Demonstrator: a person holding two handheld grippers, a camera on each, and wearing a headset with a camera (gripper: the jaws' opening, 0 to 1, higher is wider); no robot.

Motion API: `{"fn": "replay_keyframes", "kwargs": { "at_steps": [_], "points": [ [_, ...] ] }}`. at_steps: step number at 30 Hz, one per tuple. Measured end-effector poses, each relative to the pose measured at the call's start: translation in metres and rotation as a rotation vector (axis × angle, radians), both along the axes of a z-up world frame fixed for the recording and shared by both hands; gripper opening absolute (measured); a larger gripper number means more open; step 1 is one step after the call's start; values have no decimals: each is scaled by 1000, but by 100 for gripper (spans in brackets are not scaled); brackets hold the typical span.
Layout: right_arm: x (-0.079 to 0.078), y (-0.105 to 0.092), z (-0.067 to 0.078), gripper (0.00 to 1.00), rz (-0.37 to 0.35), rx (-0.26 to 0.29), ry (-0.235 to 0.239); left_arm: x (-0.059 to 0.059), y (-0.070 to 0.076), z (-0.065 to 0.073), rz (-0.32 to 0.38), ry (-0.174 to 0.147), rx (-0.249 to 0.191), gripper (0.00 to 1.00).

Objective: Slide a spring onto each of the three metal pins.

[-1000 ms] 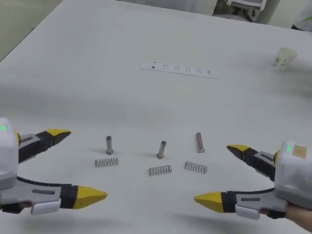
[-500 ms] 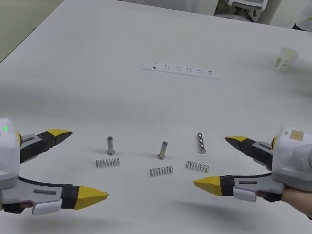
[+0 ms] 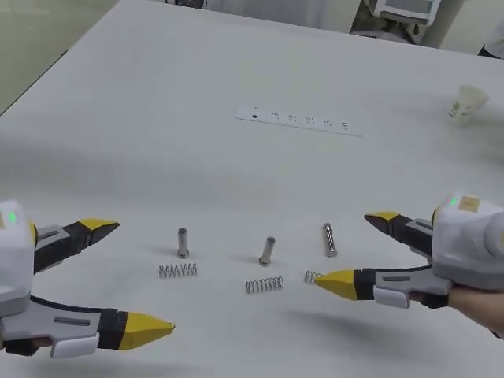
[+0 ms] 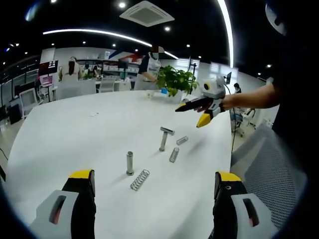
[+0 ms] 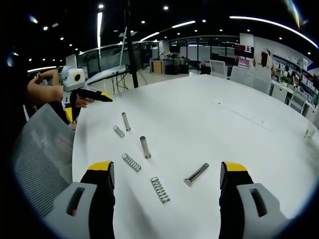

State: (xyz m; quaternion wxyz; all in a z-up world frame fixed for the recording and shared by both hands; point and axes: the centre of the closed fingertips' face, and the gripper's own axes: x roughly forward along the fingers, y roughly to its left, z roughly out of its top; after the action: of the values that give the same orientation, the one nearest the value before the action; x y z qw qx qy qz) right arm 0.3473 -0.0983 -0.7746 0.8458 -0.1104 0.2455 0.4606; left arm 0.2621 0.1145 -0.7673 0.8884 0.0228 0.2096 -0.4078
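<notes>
Position of parts, head view: the white desk (image 3: 157, 118) carries three metal pins in a row, each with one spring lying on the near side of it.

1. The left pin (image 3: 183, 242) stands upright. The left spring (image 3: 177, 270) lies flat just beside its base, apart from it.
2. The middle pin (image 3: 268, 250) stands with a slight tilt. The middle spring (image 3: 264, 284) lies flat just in front of it.
3. The right pin (image 3: 329, 239) lies on its side, which the right gripper view confirms. The right spring (image 3: 312, 276) lies near it and is partly covered by a jaw tip. Whether the tip touches the spring cannot be told.

No spring is on any pin.

The left gripper (image 3: 130, 276) is at the lower left of the row, well apart from the left pin. Its jaws are spread wide and hold nothing.

The right gripper (image 3: 354, 250) is just beside the right pin and right spring. Its jaws are spread wide and hold nothing. In the right gripper view, the lying pin and its spring fall between the two jaws.

A white power strip (image 3: 298, 120) lies farther back on the desk. A paper cup (image 3: 468, 102) sits near the far right side.
</notes>
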Motion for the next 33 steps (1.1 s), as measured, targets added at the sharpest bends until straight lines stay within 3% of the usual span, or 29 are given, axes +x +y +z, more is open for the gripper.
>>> {"fn": "replay_keyframes", "kwargs": {
  "at_steps": [6, 10, 21, 27, 33],
  "points": [
    [15, 1, 0, 83, -13, -21, 11, 0, 1, 1, 5, -1, -3, 97],
    [25, 1, -1, 73, -21, -52, 4, 0, 1, 0, 6, 1, -2, 97],
    [45, 2, -10, 62, -89, -84, 58, -2, 5, -2, 15, 7, 1, 97],
    [54, -1, -19, 46, -152, -91, 127, -2, 6, -4, 17, 13, 1, 96],
    [61, -6, -31, 38, -228, -92, 210, -3, 7, -5, 18, 14, 2, 96]
  ]
}}
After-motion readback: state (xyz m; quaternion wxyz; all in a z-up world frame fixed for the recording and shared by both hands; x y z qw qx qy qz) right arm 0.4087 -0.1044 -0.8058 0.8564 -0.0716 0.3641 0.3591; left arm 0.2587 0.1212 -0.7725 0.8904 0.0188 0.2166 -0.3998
